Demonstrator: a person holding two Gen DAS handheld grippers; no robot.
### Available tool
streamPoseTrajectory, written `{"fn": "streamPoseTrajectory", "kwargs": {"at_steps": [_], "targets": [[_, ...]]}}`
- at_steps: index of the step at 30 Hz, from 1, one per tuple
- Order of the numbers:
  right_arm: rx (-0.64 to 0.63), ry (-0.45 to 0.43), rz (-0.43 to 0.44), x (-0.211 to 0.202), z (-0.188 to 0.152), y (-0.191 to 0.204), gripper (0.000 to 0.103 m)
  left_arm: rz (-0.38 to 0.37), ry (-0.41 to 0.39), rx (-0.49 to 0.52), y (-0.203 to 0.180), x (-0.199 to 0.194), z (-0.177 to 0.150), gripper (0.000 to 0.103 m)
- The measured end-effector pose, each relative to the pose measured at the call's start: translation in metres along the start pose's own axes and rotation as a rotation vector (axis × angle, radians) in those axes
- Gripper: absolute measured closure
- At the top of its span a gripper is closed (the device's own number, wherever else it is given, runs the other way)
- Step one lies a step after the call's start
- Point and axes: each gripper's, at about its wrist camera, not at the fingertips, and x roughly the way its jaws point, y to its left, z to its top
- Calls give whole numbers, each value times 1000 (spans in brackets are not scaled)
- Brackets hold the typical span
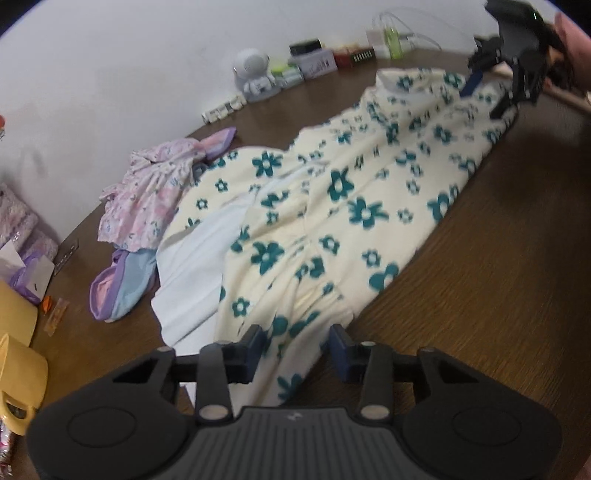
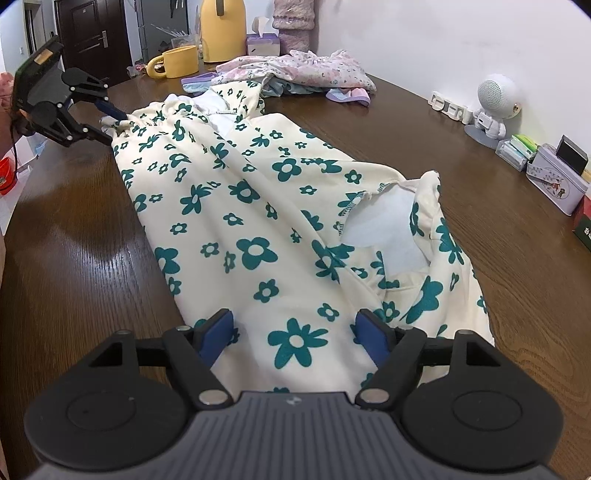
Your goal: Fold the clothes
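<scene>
A cream garment with teal flowers (image 1: 332,206) lies stretched along the brown table (image 1: 498,295); it also shows in the right wrist view (image 2: 258,229), with white lining showing at both ends. My left gripper (image 1: 297,349) is open, its jaws on either side of the garment's gathered end. My right gripper (image 2: 295,334) is open with the garment's other end between its jaws. Each gripper also shows in the other's view: the right one (image 1: 484,96) at the garment's far end, the left one (image 2: 110,122) at the gathered waistband.
A pink floral garment (image 1: 147,199) and a blue-purple one (image 1: 122,291) lie beside the cream one. A yellow mug (image 2: 177,62), tissue box (image 2: 262,44), yellow kettle (image 2: 221,29), robot figure (image 2: 491,107) and boxes (image 2: 554,177) line the wall side.
</scene>
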Motion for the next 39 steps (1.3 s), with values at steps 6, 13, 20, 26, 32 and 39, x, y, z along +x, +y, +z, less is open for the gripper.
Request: {"fn": "streamPoseTrajectory", "kwargs": {"at_steps": [6,13,20,26,32,39], "targets": [[-4,0,6,0,0,-1,29,76,44,-39,13,5,-7,90],[-9,-4,10,-1,-2,-1,29,184,110,-173,47,4,-27,93],[11,-20,24,-7,-1,-1,28,252,16,-276,60,-28,-20,54],[75,-195,59,-50,24,-25,20,169,-179,-230,62,-44,48,15],[128,-95,-3,-20,81,-82,22,40,-145,-86,68,21,126,17],[129,144,45,60,118,-123,39,-71,-44,98,81,98,162,36]]}}
